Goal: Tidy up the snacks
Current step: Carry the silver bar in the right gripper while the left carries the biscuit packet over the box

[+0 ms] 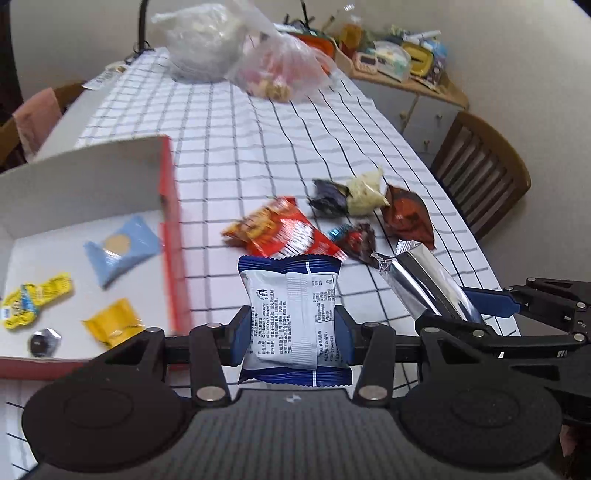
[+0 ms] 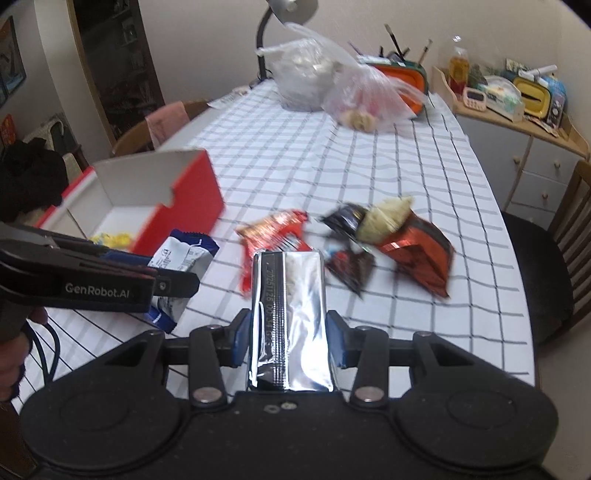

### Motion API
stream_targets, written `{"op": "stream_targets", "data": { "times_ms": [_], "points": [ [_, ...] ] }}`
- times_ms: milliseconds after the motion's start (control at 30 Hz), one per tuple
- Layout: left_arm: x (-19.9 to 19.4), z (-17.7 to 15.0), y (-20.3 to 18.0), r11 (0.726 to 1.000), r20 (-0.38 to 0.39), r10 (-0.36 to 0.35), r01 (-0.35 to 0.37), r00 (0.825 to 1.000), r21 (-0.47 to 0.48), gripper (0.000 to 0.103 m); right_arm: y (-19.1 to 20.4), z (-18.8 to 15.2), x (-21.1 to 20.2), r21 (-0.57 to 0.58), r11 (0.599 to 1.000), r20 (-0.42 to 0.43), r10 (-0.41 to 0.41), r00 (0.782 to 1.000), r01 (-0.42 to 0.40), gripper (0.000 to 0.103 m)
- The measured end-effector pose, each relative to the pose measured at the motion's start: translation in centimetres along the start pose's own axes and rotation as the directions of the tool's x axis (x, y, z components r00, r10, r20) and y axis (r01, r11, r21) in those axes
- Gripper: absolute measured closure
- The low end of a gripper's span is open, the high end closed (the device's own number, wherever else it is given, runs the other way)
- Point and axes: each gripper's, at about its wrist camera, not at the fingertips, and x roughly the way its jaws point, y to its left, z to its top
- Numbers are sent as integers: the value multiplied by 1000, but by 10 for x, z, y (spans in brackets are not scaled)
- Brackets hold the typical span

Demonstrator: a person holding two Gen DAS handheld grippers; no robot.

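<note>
My left gripper is shut on a blue and white snack packet, held above the checked tablecloth beside the red box. My right gripper is shut on a silver foil packet, also seen in the left wrist view. The box holds a light blue packet, two yellow packets and a small silver sweet. Loose on the cloth lie a red-orange packet, a dark packet, a black one, a pale one and a red-brown one.
Two clear plastic bags stand at the table's far end with an orange container. A lamp stands behind. Wooden chairs flank the table. A cluttered sideboard is at the right.
</note>
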Motion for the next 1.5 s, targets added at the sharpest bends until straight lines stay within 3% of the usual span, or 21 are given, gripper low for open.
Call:
{"op": "stream_targets", "data": {
  "times_ms": [333, 667, 1133, 1500],
  "points": [
    [-47, 13, 53, 998, 87, 59, -57, 994, -23, 58, 65, 37, -2, -40, 999, 71, 33, 997, -30, 62],
    [-71, 22, 118, 991, 112, 125, -119, 986, -62, 58, 120, 66, 31, -58, 997, 62, 56, 996, -53, 62],
    [-56, 31, 203, 973, 54, 218, -213, 974, -89, 58, 178, 95, 100, -111, 992, -18, 65, 998, -67, 62],
    [-5, 35, 236, 971, -85, 232, -236, 969, -39, 58, 207, 94, 161, -198, 978, -143, 37, 989, -65, 62]
  ]
}}
